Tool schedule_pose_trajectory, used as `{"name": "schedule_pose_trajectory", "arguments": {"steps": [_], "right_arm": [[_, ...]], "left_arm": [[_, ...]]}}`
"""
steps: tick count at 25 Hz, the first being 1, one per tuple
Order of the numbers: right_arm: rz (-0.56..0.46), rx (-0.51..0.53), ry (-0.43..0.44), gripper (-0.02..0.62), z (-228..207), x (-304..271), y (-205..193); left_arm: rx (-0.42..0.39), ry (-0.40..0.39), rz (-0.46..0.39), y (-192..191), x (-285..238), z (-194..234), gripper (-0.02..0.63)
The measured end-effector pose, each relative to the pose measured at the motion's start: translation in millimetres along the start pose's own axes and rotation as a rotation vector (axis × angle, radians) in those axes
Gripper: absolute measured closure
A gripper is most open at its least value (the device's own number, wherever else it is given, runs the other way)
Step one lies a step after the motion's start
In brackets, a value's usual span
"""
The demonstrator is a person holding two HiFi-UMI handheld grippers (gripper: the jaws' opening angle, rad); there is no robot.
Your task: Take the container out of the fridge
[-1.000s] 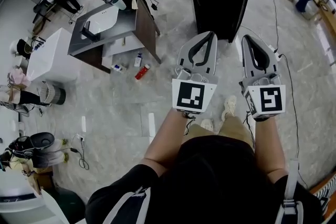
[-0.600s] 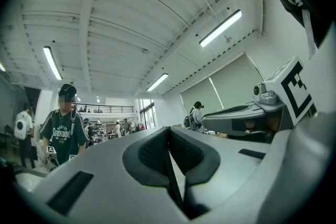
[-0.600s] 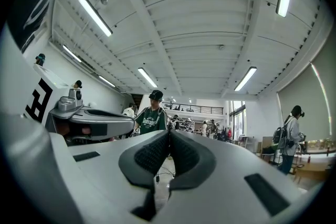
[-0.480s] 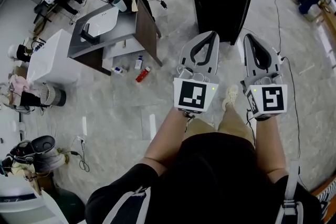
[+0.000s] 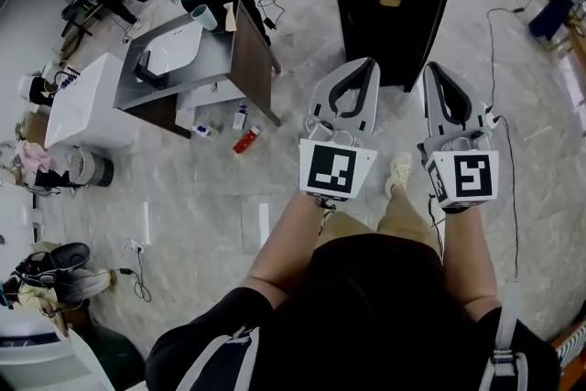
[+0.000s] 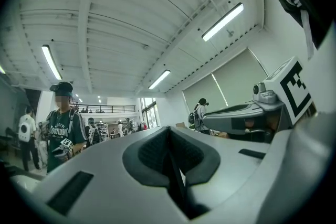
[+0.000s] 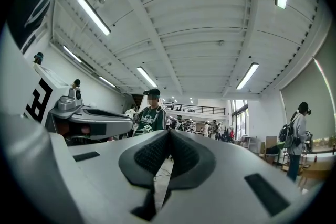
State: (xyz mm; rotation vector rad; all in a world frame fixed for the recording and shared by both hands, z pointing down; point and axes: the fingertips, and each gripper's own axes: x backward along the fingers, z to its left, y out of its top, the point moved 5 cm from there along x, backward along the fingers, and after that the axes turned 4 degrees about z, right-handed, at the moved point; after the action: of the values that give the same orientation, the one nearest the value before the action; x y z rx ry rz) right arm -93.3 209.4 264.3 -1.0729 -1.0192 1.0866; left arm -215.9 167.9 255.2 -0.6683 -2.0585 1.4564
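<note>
Head view: left tool (image 5: 367,62), right tool (image 5: 431,67), both closed; one fridge (image 5: 366,23).

Fridge (image 5: 366,32) black; left hand-held gripper (image 5: 365,62), right hand-held gripper (image 5: 432,66) pale grey, black-white square patterns.

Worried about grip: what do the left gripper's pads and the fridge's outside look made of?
Left gripper pads: probably black rubber, matte, with a fine dotted texture. Fridge: smooth black panels; painted metal or plastic, cannot tell.
</note>
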Motion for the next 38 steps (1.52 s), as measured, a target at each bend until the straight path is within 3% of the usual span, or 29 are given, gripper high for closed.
{"name": "schedule_pose_trajectory", "arguments": {"steps": [12, 23, 38], "right_arm": [[0.003, -0.018, 0.051, 0.560, -127, -132, -36], [0.039, -0.049, 0.101, 0.560, -221, -249, -75], [0.022, -0.091, 0.134, 0.560, -309, -319, -115]], "left_arm": [[-0.069, 0.032, 0.070, -35, -167, 28, 0.583], [-0.059, 0.089, 0.137, -75, -300, 65, 0.583], [-0.076, 0.086, 0.193, -109, -417, 65, 0.583]]}}
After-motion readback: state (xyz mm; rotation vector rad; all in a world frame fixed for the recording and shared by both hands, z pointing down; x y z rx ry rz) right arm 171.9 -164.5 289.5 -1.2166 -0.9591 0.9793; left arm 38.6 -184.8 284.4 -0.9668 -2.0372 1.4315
